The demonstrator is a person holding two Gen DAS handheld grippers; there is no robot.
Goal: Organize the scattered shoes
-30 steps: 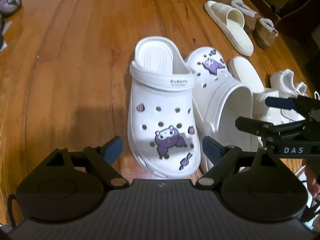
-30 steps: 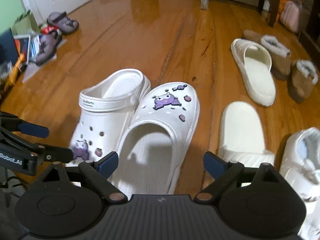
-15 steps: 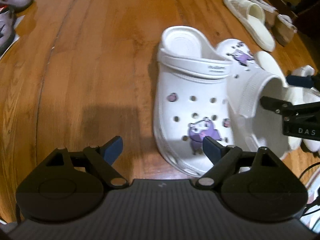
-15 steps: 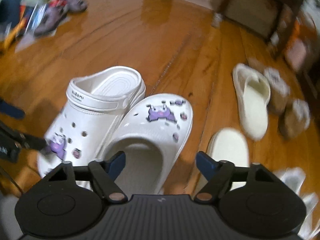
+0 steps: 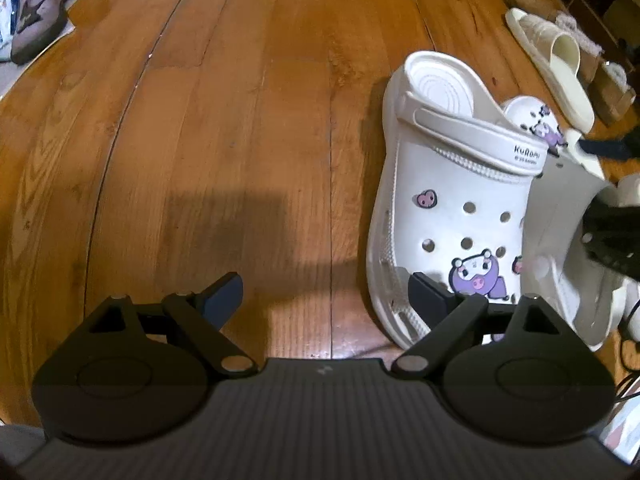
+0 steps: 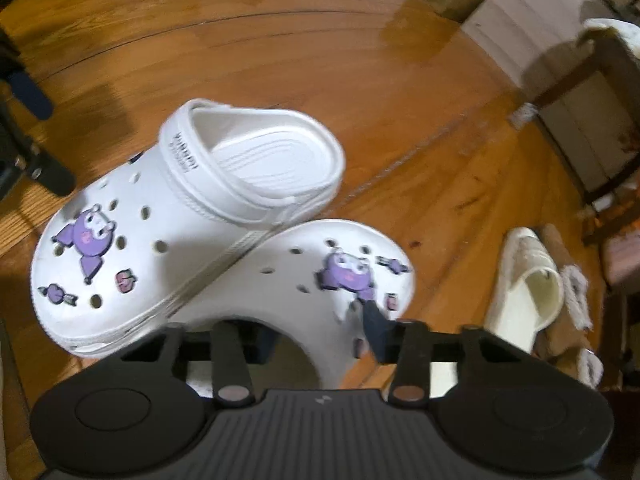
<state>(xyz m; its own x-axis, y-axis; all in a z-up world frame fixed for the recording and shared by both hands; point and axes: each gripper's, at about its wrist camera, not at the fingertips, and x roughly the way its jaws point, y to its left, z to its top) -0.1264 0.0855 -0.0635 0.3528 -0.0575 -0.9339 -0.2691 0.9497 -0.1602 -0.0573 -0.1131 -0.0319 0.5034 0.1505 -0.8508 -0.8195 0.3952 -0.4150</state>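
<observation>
Two white clogs with purple cartoon charms lie side by side on the wooden floor. The strapped clog (image 5: 460, 208) (image 6: 160, 240) leans on the second clog (image 5: 560, 216) (image 6: 304, 276). My left gripper (image 5: 324, 300) is open low over bare floor, and its right finger (image 5: 428, 296) overlaps the strapped clog's toe. My right gripper (image 6: 320, 332) is closing on the second clog: one finger (image 6: 260, 344) is inside the opening and the other finger (image 6: 376, 328) is outside on the upper. A small gap still shows at the inner finger. In the left wrist view the right gripper (image 5: 608, 240) reaches into that clog.
A cream slide (image 5: 560, 64) (image 6: 528, 296) and fuzzy brown boots (image 5: 612, 88) (image 6: 572, 304) lie beyond the clogs. Grey-purple shoes (image 5: 36, 20) sit on papers at the far left. Wooden furniture legs (image 6: 592, 120) and boxes stand behind. Bare floor (image 5: 220, 140) spreads left of the clogs.
My right gripper rolled, came down onto the second clog and narrowed its jaws around the rim. My left gripper shifted left and lower, so the clogs now sit at its right.
</observation>
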